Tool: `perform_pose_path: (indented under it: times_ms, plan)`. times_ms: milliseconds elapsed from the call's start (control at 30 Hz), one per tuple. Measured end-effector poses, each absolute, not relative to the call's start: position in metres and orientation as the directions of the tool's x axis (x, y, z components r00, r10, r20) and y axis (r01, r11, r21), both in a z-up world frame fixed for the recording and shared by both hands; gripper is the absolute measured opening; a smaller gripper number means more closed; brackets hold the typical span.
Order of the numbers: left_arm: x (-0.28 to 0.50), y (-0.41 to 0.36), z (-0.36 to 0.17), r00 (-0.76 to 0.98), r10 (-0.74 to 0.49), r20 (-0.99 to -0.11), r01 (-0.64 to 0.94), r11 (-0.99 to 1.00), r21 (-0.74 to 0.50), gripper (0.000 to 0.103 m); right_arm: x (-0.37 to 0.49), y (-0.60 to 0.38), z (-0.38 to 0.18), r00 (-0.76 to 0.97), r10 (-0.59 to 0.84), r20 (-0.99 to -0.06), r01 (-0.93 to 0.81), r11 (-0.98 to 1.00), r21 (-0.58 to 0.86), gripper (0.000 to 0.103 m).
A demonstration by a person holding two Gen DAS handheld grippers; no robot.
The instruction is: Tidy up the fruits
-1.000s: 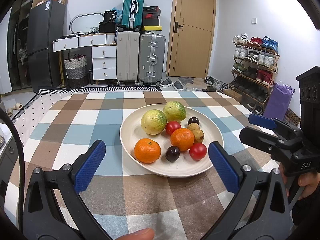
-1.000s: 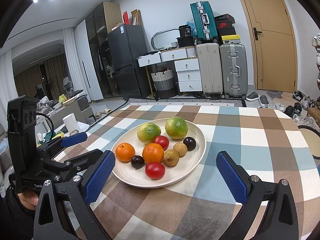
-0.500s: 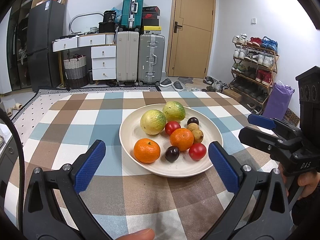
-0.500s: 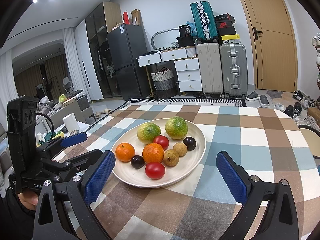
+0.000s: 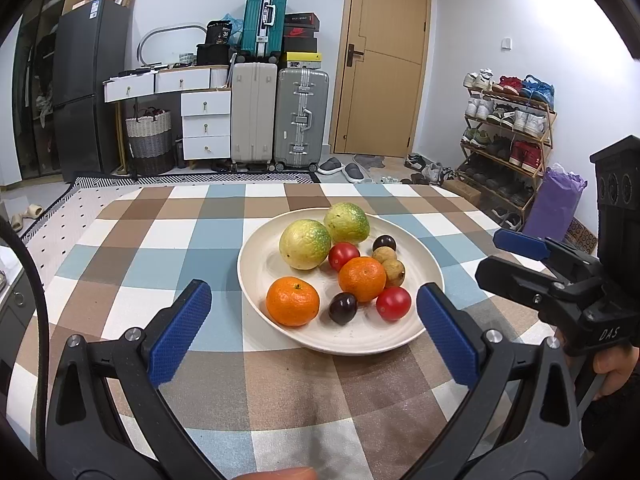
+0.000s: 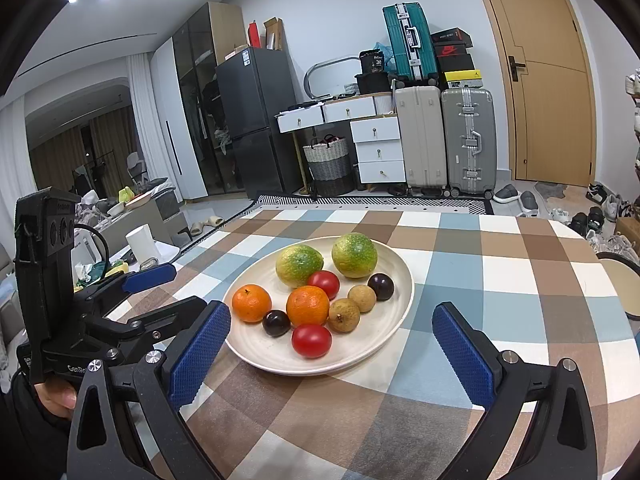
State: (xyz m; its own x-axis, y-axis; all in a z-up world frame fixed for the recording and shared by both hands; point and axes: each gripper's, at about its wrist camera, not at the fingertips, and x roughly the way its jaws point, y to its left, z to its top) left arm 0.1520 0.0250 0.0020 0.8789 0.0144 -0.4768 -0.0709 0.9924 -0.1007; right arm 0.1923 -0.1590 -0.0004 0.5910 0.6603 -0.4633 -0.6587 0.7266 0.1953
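A cream plate point(image 5: 264, 264) point(image 6: 396, 304) sits on the checked tablecloth and holds two green-yellow citrus fruits point(image 5: 305, 244) point(image 6: 354, 255), two oranges point(image 5: 293, 301) point(image 6: 307, 305), two red tomatoes point(image 5: 393, 303) point(image 6: 311, 340), two dark plums point(image 5: 343, 308) point(image 6: 276, 323) and two brown longans point(image 5: 394, 272) point(image 6: 344, 315). My left gripper point(image 5: 316, 334) is open just short of the plate's near rim, with nothing between its blue pads. At the plate's right side my right gripper point(image 6: 330, 354) is open and empty as well. Each gripper appears in the other's view point(image 5: 552, 276) point(image 6: 104, 300).
The checked table point(image 5: 160, 240) extends left and in front of the plate. A second plate's edge point(image 6: 622, 284) shows at the far right of the right wrist view. Suitcases point(image 5: 280, 120), drawers, a fridge and a shoe rack point(image 5: 508, 132) stand beyond the table.
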Motion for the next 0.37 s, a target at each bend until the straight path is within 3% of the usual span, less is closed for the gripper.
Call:
perform_pose_path:
  times_ms: [367]
  plan:
    - [0.1526, 0.0247, -0.0008, 0.88, 0.013, -0.474, -0.071, 0.992, -0.104, 0.103, 0.1923, -0.159, -0.0002, 0.591, 0.66, -0.464, -0.659, 0.727, 0.195, 0.103]
